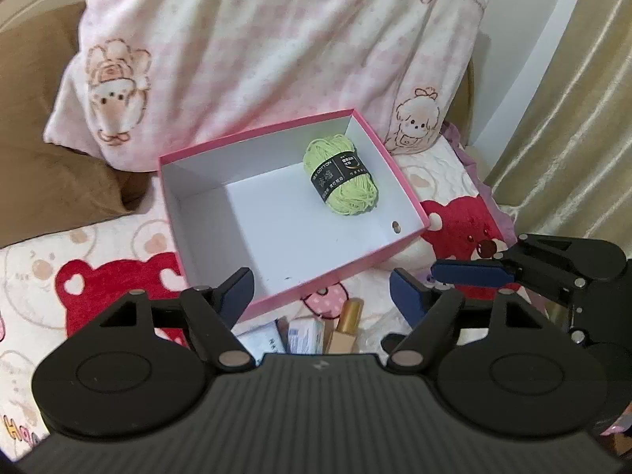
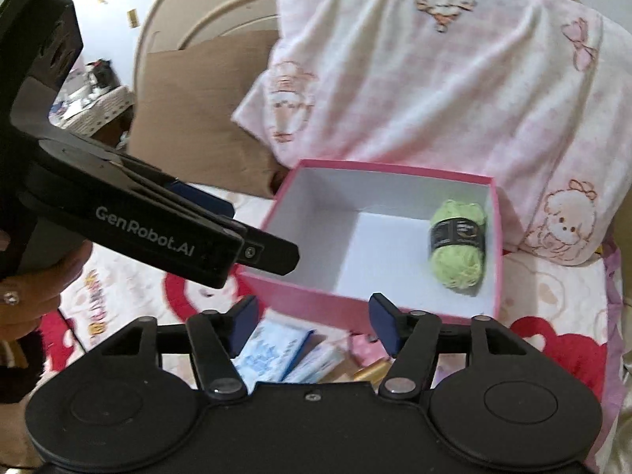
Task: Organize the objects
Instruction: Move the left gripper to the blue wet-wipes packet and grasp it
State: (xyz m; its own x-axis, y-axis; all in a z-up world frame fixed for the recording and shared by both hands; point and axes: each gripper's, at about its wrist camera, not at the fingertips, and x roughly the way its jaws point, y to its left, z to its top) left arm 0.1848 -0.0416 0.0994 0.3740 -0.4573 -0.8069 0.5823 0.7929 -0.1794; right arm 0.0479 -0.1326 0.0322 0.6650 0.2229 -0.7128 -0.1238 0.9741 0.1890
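Observation:
A pink box (image 1: 407,181) with a white inside lies open on the bed, and also shows in the right wrist view (image 2: 304,296). A green yarn ball (image 1: 341,175) with a black label lies in its far right part (image 2: 458,249). My left gripper (image 1: 322,292) is open and empty just before the box's near wall. My right gripper (image 2: 312,322) is open and empty above small packets (image 2: 272,351). The packets (image 1: 304,333) and a gold bottle (image 1: 349,316) lie on the bed in front of the box. The bottle (image 2: 371,371) is mostly hidden in the right wrist view.
A pink-and-white pillow (image 1: 256,51) leans behind the box. A brown cushion (image 1: 47,158) lies at the left. The bedspread (image 1: 98,276) has red bear prints. A curtain (image 1: 572,98) hangs at the right. The right gripper (image 1: 474,272) shows in the left wrist view, the left gripper (image 2: 272,252) in the right.

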